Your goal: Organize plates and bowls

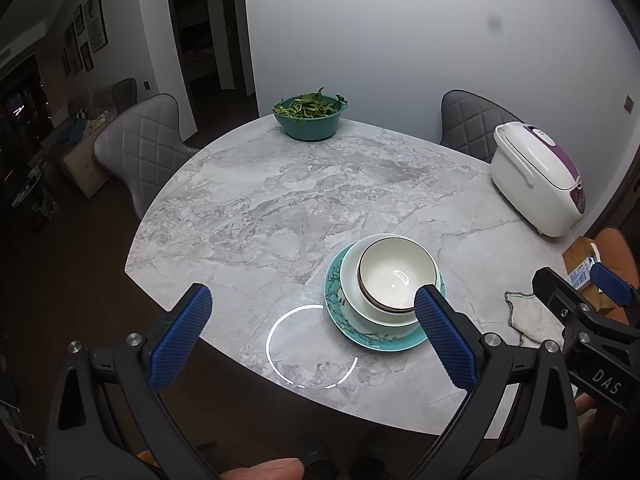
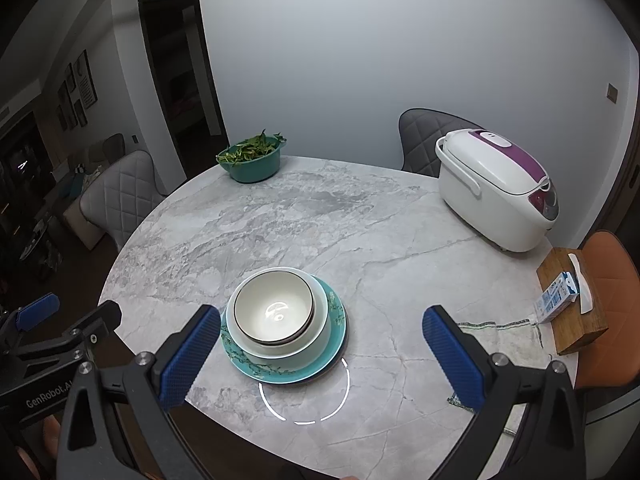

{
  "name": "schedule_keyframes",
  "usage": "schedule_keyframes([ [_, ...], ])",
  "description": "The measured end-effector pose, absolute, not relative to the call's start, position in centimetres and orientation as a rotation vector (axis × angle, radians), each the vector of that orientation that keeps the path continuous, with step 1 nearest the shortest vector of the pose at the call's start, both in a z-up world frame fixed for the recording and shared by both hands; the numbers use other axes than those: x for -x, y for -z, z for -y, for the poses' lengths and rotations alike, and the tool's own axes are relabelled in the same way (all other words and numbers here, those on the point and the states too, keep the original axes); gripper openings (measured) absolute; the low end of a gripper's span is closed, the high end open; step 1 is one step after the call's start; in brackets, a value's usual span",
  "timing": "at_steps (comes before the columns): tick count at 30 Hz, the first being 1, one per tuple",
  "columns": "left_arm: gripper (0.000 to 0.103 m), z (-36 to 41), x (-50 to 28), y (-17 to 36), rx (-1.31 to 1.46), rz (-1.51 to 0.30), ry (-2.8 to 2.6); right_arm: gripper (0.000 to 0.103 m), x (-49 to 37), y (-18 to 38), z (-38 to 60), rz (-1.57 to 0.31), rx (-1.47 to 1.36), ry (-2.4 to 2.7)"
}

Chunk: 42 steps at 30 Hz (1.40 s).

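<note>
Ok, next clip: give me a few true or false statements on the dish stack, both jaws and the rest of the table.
1. The dark-rimmed bowl sits nested on top of the stack. True.
2. The teal plate is at the top of the stack. False: it lies under the bowls.
3. The left gripper is shut on a bowl. False: its jaws are wide open and hold nothing.
4. The right gripper is open. True.
5. The green basin at the far edge is empty. False: it holds leafy greens.
6. A white rice cooker stands on the table. True.
</note>
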<state>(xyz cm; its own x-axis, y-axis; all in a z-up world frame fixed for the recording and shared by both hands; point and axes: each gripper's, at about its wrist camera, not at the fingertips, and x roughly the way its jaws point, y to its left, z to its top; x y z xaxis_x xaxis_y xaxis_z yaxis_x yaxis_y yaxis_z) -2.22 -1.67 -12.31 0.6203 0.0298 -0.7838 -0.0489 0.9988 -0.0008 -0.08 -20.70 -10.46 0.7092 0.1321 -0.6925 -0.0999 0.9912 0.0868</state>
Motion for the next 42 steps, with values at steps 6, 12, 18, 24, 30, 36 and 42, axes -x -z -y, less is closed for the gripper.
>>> schedule_keyframes([
  [6,0.103,1.79,2.36,12.13,0.013,-0.895,-0.072,0.103,0.17,10.52,20.63,-0.772,-0.043,-0.129],
  [12,0.103,1.57,2.28,11.85,0.023,-0.889,-0.069,0.103,0.01,10.41,20.44,-0.766,-0.036,-0.135],
  [18,0.103,1.82,2.32,11.56,-0.002,-0.882,-0.099,0.103,0.13,10.39,20.37,-0.765,-0.034,-0.134],
  [24,0.103,2.10,2.35,11.75,0.002,-0.895,-0.083,0.103,0.17,10.39,20.32,-0.765,-0.035,-0.133],
  [30,0.103,2.08,2.32,11.73,0.008,-0.896,-0.078,0.103,0.13,10.41,20.25,-0.764,-0.033,-0.134],
  [36,0.103,2.10,2.37,11.76,0.010,-0.902,-0.079,0.103,0.15,10.39,20.21,-0.764,-0.034,-0.134],
  [42,0.103,2.21,2.24,11.94,0.009,-0.908,-0.073,0.103,0.12,10.44,20.18,-0.765,-0.034,-0.133],
])
